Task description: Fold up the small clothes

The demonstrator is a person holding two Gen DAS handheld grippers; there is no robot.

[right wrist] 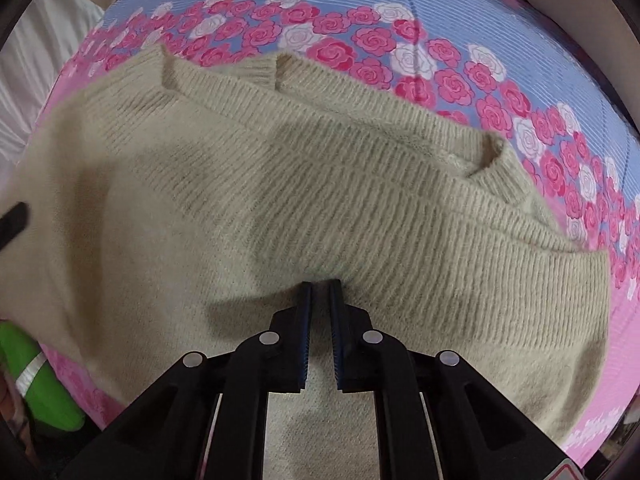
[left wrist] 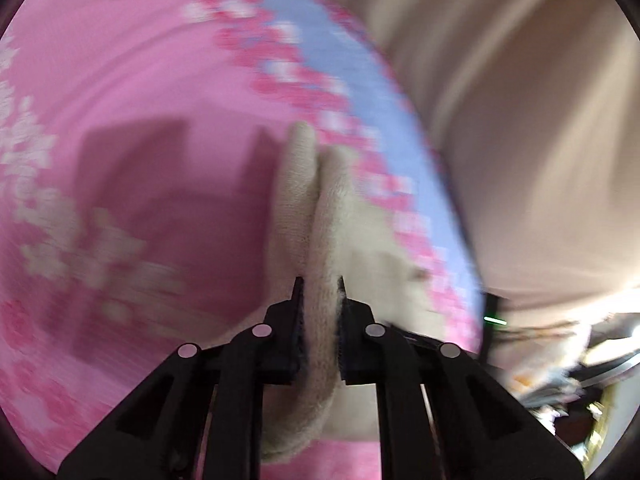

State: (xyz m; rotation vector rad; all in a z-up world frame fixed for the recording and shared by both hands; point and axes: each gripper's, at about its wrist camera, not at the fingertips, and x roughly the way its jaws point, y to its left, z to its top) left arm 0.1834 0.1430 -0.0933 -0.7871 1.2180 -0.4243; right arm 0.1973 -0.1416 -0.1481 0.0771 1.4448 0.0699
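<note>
Nearest to us, our left gripper (left wrist: 319, 280) has its fingers clamped on a thick fold of the cream knit sweater (left wrist: 316, 216), which rises between them above the pink sheet (left wrist: 120, 80). Our right gripper (right wrist: 321, 285) pinches the same sweater (right wrist: 320, 184) near its ribbed hem, fingers almost together on the cloth. Beyond, the sweater lies spread on the rose-patterned sheet (right wrist: 460, 80), with a green object (right wrist: 36, 380) at the lower left edge.
</note>
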